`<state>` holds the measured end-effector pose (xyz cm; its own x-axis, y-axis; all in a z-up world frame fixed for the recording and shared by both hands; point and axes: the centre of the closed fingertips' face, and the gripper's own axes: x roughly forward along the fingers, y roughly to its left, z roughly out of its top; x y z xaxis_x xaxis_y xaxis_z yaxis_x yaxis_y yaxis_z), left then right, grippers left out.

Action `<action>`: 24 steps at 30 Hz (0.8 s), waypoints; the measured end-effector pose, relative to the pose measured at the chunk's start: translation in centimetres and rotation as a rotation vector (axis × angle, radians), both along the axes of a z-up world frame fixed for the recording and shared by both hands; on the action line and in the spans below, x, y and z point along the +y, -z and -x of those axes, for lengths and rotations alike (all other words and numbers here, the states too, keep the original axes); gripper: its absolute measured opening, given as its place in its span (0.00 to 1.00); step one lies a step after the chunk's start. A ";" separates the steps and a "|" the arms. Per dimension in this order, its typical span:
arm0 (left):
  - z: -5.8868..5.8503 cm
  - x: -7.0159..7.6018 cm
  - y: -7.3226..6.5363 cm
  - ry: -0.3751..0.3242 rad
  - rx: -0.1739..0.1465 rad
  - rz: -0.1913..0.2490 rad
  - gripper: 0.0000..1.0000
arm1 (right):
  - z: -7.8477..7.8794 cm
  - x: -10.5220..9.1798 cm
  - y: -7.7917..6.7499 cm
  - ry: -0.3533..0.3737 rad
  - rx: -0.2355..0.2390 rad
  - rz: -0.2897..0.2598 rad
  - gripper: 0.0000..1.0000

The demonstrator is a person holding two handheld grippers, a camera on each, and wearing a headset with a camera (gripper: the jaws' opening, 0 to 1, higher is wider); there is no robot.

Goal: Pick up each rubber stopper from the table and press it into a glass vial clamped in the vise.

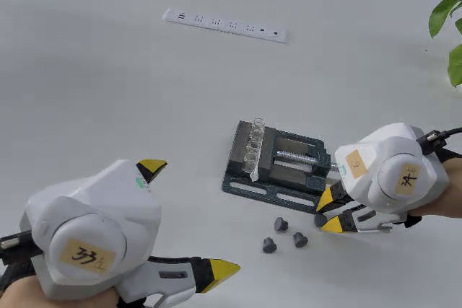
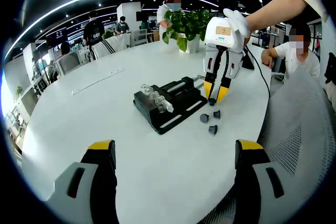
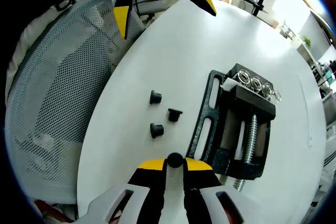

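A black vise (image 1: 278,164) stands mid-table and clamps a row of clear glass vials (image 1: 254,146) in its jaws; they also show as vials (image 3: 257,83) and vials (image 2: 152,95). Three black rubber stoppers (image 1: 281,223) lie loose on the table in front of the vise, seen again as stoppers (image 3: 156,129). My right gripper (image 1: 328,213) sits low to the right of them, shut on a further stopper (image 3: 174,160) at its yellow tips. My left gripper (image 1: 188,219) hovers at the near left, open and holding nothing.
A white power strip (image 1: 224,25) lies at the far side of the round white table (image 1: 108,91). A green plant (image 1: 451,34) stands at the right edge. A mesh chair (image 3: 47,103) stands past the near table edge. People sit in the background.
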<state>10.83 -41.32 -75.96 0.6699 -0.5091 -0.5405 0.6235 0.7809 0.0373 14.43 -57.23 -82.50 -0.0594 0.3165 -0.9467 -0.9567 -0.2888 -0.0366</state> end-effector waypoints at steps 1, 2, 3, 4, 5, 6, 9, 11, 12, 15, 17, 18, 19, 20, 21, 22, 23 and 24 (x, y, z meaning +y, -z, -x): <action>0.0 0.0 0.0 -0.001 0.000 0.000 0.94 | 0.0 0.0 0.0 0.000 0.000 0.000 0.09; 0.0 0.0 0.0 -0.002 0.000 0.001 0.94 | 0.0 0.0 0.0 -0.001 -0.001 0.001 0.09; 0.0 0.0 0.0 -0.002 0.000 0.002 0.93 | 0.0 0.0 0.0 -0.002 -0.002 0.001 0.09; 0.0 0.0 0.0 -0.003 0.000 0.002 0.93 | -0.1 0.0 0.0 -0.005 -0.003 0.003 0.09; 0.0 0.0 0.0 -0.003 0.001 0.002 0.93 | -0.1 0.0 0.0 -0.007 -0.004 0.003 0.09; 0.0 0.0 0.0 -0.003 0.001 0.003 0.93 | -0.1 0.0 0.0 -0.009 -0.005 0.004 0.09; 0.1 -0.1 0.1 -0.002 0.002 0.003 0.93 | 0.0 0.0 0.0 -0.010 -0.003 0.006 0.09; 0.1 -0.1 0.1 -0.001 0.002 0.003 0.93 | 0.0 0.0 0.0 -0.011 -0.002 0.008 0.09; 0.1 -0.1 0.1 0.001 0.001 0.002 0.93 | 0.0 0.0 0.0 -0.016 -0.003 0.010 0.09; 0.1 -0.2 0.1 0.002 0.001 0.002 0.93 | 0.0 0.0 0.1 -0.027 -0.004 0.016 0.09; 0.1 -0.1 0.0 -0.001 0.000 0.001 0.93 | 0.0 0.0 0.1 -0.038 -0.006 0.016 0.08; 0.0 -0.1 0.0 -0.001 -0.001 0.002 0.93 | 0.1 0.0 0.1 -0.038 -0.005 0.016 0.08; 0.1 -0.1 0.0 -0.002 0.000 0.002 0.93 | 0.0 0.0 0.1 -0.034 0.000 0.018 0.08; 0.1 -0.2 0.0 -0.002 -0.001 0.001 0.93 | 0.0 0.0 0.1 -0.029 0.004 0.019 0.08; 0.1 -0.1 -0.1 -0.003 -0.001 0.001 0.92 | 0.0 0.0 0.1 -0.029 0.007 0.020 0.08; 0.1 -0.1 0.0 -0.004 0.000 0.001 0.92 | 0.0 0.0 0.2 -0.036 0.009 0.024 0.08; 0.1 -0.2 -0.1 -0.004 -0.001 0.001 0.92 | 0.0 0.0 0.2 -0.044 0.009 0.028 0.08; 0.1 -0.2 -0.1 -0.005 -0.002 0.002 0.92 | 0.0 0.0 0.2 -0.045 0.010 0.030 0.08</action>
